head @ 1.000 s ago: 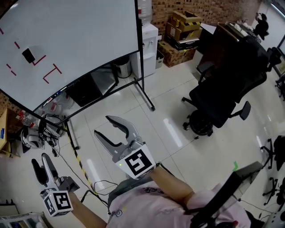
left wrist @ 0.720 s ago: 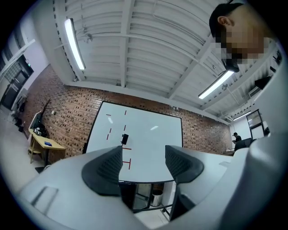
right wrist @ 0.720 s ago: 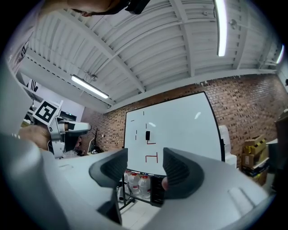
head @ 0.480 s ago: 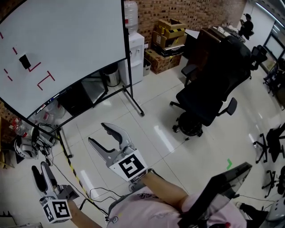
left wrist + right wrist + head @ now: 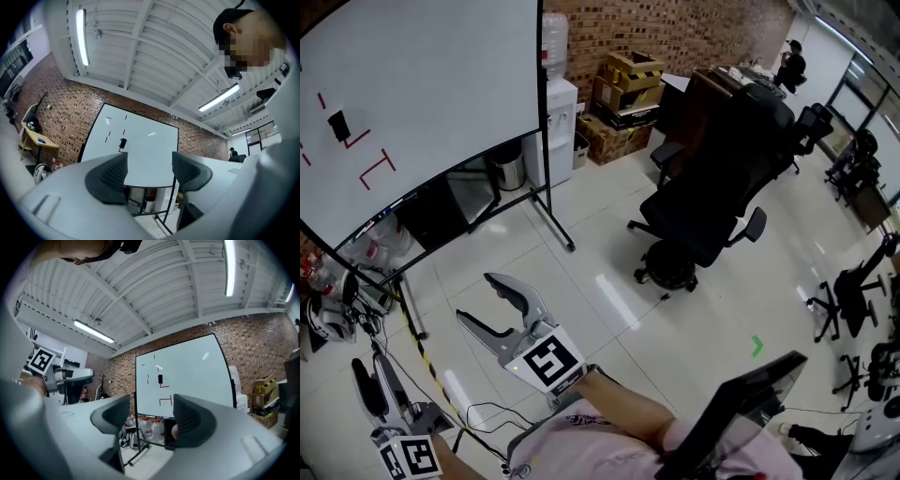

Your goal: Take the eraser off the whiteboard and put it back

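Right gripper [image 5: 478, 298] jaws just widening, empty; left gripper [image 5: 370, 367] jaws just narrowed, apart, empty. Eraser [image 5: 338, 125] far left on whiteboard [image 5: 441, 84], well beyond both. Likely light, rigid, magnet-held; pinch long sides.

**Office clutter on a glossy tiled floor**

A large black office chair [image 5: 712, 187] stands mid-floor on pale, shiny tiles [image 5: 609, 309], its wheeled base well apart from a green arrow mark [image 5: 757, 345] nearer the floor's right edge. Against the brick wall [image 5: 675, 23] stands a white water dispenser [image 5: 560, 112] with a bottle on top. Stacked cardboard boxes [image 5: 623, 80] sit just beside it. A metal waste bin [image 5: 508, 169] stands left of the dispenser. Water jugs [image 5: 145, 427] cluster at the floor's left edge, near tangled cables [image 5: 478, 412] and a yellow-black striped line [image 5: 422, 352]. Tube lights [image 5: 228, 268] hang on the ribbed ceiling.
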Action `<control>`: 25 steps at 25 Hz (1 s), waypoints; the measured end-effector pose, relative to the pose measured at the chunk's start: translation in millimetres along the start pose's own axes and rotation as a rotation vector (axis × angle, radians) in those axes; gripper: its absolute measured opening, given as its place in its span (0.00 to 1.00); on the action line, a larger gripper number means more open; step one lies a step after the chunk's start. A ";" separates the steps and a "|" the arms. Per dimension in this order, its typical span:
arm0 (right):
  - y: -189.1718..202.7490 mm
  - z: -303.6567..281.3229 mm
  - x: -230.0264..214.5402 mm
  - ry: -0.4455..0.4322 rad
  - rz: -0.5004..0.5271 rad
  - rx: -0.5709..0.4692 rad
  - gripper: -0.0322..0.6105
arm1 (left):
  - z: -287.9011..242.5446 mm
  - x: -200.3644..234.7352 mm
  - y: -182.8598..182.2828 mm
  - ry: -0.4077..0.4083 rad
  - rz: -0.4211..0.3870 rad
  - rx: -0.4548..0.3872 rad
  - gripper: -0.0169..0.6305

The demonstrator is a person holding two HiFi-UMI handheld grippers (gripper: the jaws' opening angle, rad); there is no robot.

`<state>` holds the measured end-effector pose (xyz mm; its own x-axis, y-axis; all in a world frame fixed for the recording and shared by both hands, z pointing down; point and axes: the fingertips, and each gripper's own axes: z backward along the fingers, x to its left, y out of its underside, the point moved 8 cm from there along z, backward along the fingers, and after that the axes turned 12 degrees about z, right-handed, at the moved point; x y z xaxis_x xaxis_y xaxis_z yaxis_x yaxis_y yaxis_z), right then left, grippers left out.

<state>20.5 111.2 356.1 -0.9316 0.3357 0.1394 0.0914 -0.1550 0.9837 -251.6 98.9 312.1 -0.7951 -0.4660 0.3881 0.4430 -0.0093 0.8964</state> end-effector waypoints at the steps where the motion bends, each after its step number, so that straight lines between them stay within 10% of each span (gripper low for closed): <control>1: -5.4 -1.3 -0.3 -0.005 -0.006 -0.005 0.50 | 1.1 -1.7 -2.1 0.000 0.001 -0.010 0.50; 25: -5.1 -4.8 -25.1 -0.061 0.012 -0.042 0.52 | 1.2 -57.4 -4.1 -0.018 -0.091 -0.043 0.50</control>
<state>41.8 99.1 347.0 -0.9072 0.3894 0.1590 0.0863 -0.1976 0.9765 -208.3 126.8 286.5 -0.8400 -0.4453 0.3101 0.3861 -0.0890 0.9181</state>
